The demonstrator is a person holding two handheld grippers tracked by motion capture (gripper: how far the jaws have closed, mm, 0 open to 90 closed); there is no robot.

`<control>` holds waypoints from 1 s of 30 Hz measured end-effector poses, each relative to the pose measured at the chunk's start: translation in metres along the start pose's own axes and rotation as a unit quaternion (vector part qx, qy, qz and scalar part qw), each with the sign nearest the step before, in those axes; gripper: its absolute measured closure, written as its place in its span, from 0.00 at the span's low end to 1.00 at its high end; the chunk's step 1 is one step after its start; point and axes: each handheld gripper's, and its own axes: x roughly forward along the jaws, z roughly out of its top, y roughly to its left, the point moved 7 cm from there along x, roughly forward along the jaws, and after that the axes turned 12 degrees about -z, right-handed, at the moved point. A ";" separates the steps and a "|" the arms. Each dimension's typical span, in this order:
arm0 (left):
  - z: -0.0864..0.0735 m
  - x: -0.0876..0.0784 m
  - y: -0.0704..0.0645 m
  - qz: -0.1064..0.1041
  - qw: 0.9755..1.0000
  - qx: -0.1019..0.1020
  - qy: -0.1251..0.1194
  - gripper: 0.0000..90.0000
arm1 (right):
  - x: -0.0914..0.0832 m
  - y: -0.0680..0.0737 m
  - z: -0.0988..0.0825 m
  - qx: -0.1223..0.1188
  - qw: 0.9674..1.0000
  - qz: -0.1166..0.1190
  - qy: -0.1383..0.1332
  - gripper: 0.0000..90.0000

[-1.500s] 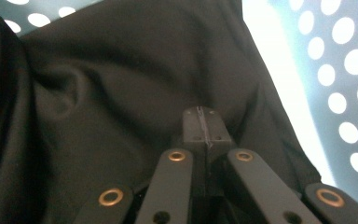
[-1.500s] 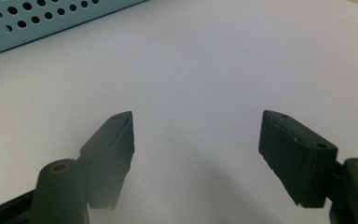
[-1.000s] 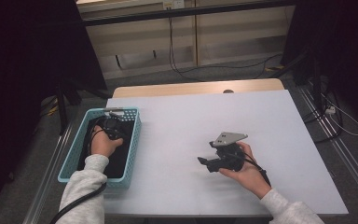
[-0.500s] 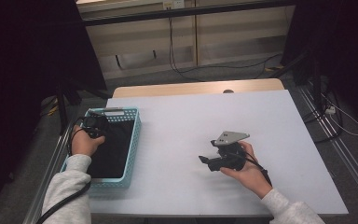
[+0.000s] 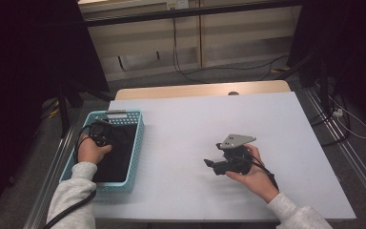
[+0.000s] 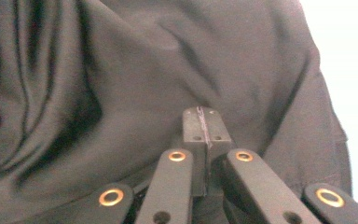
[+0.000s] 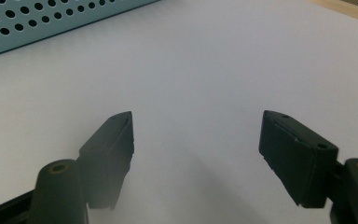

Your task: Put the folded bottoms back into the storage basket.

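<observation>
High view: left gripper (image 5: 100,135) has slid to the far-left corner of the perforated light-blue plastic basket (image 5: 136,143), over dark grey cloth (image 5: 116,157).
Left gripper view: jaws pinched together against that cloth (image 6: 121,70); likely starting the lift.
Right gripper view: right gripper (image 7: 196,140) wide, empty above the white table (image 7: 214,60).

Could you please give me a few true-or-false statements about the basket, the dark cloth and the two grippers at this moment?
1. The left gripper has its jaws shut, with dark cloth right behind them. True.
2. The right gripper clamps the basket's rim. False: its jaws stand open over bare table.
3. The basket is light blue with perforated walls. True.
4. The basket sits at the table's right edge. False: it is at the left.
</observation>
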 end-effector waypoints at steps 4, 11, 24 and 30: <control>0.001 -0.007 0.005 0.016 1.000 0.010 -0.009 0.98 | 0.000 0.001 0.000 -0.002 1.000 0.000 0.000 0.28; 0.016 -0.027 0.000 0.018 1.000 0.008 -0.018 0.83 | -0.006 -0.007 0.002 0.005 1.000 -0.007 -0.007 0.28; 0.041 -0.037 -0.030 0.015 0.999 0.019 -0.021 0.58 | -0.028 -0.038 -0.009 0.034 0.999 -0.030 -0.014 0.28; 0.051 -0.036 -0.053 0.000 0.999 0.033 -0.027 0.46 | -0.036 -0.047 -0.015 0.045 0.998 -0.033 -0.016 0.28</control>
